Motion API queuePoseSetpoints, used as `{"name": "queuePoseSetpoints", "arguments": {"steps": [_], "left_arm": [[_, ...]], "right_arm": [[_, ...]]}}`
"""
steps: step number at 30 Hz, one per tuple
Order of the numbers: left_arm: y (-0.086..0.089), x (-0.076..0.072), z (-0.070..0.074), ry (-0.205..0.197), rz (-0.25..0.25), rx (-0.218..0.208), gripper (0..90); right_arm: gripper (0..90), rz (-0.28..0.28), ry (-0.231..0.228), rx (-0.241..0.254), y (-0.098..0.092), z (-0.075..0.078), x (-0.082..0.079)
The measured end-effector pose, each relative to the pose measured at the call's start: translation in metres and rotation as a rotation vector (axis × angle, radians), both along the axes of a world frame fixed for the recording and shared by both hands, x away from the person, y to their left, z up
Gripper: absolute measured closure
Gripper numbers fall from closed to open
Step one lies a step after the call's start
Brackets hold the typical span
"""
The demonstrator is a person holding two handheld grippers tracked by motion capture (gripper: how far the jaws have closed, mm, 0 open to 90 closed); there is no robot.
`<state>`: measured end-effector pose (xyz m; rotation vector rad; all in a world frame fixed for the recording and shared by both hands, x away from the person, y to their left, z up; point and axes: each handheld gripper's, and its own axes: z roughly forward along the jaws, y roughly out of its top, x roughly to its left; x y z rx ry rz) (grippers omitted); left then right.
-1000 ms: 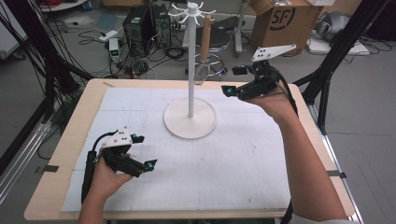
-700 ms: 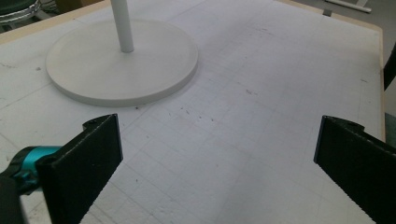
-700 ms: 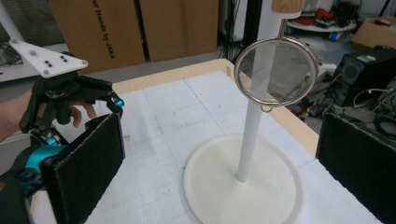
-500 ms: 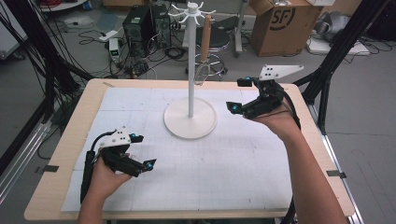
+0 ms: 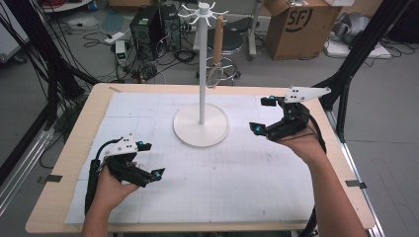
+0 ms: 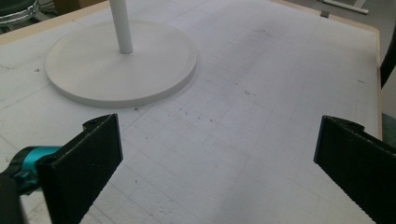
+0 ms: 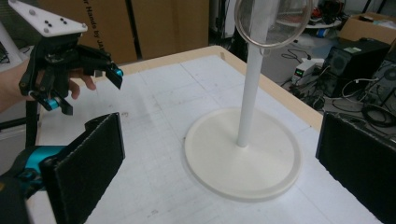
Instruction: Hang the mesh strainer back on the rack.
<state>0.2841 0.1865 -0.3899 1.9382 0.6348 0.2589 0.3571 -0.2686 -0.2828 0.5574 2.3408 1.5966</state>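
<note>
Left gripper (image 5: 148, 160) rests low over the near-left of the desk (image 5: 74, 148), jaws spread wide, nothing between them. Right gripper (image 5: 263, 114) is held above the right side, jaws likewise apart and empty. White stand (image 5: 201, 126) sits centre-rear on the white mat (image 5: 222, 173), between both grippers.

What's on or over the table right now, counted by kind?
Stand: 1
Strainer hung on the stand: 1
Mat: 1
Tongs: 2, left and right, both open and empty
Total: 5
</note>
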Motion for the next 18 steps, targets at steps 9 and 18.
{"name": "queuePoseSetpoints", "arguments": {"steps": [9,18], "left_arm": [[0.001,0.0,0.0,-0.001,0.0,-0.002,1.6],[0.002,0.001,0.0,0.0,0.002,-0.007,1.7]], "right_arm": [[0.3,-0.004,0.023,-0.013,-0.007,-0.022,-0.009],[0.3,-0.021,0.073,0.0,-0.019,-0.051,-0.018]]}}
